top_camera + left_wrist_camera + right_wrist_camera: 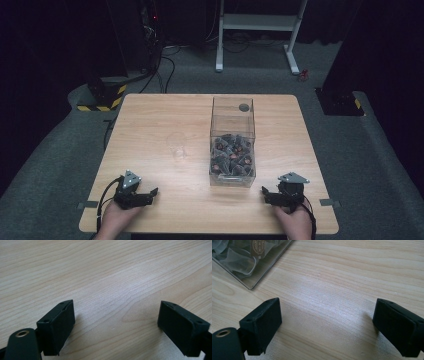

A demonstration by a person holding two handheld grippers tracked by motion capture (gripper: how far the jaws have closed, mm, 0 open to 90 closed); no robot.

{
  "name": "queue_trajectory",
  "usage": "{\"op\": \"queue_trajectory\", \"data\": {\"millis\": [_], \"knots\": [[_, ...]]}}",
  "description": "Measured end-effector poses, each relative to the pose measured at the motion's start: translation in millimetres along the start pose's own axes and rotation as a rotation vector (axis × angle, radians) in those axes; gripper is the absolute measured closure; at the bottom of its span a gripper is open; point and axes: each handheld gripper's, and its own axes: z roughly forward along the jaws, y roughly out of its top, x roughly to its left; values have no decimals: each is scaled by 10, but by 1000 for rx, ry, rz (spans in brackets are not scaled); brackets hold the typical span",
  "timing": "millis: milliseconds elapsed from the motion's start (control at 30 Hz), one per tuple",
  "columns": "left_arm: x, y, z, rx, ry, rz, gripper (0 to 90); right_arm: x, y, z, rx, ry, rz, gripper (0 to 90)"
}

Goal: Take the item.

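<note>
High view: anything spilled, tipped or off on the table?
Nothing stands out. The clear box stands upright with its sachets inside, the small glass stands upright beside it, and the left gripper and right gripper rest open at the table's near edge.

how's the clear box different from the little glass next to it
The clear box is tall and square-sided; the glass is low and round. The box holds a heap of small dark packets; the glass looks empty. The box stands right of the table's middle, between the glass and the right gripper; the glass stands nearer the left gripper. Both are see-through, upright and untouched.
</note>
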Motion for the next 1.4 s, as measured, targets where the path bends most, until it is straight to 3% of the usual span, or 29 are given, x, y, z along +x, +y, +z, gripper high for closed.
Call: {"op": "queue_trajectory", "data": {"millis": [133, 400, 600, 700, 800, 1100, 1400], "knots": [[41, -1, -31, 4, -23, -21, 151, 0, 0, 0, 0, 0, 0, 83], [26, 20, -74, -13, -11, 5, 153, 0, 0, 0, 0, 0, 0, 83], [-25, 67, -145, -45, -64, 12, 175, -6, 6, 7, -1, 2, -7, 83], [-41, 87, -169, -58, -71, 19, 174, -7, 10, 12, -2, 3, -10, 83], [-65, 106, -165, -72, -97, 5, 168, -4, 10, 12, -1, 3, -6, 83], [-160, 197, -196, -118, -100, 12, 157, -9, 9, 7, -1, 10, -8, 85], [-207, 275, -189, -113, -132, 21, 144, -42, -32, -52, 1, 17, -13, 130]]}}
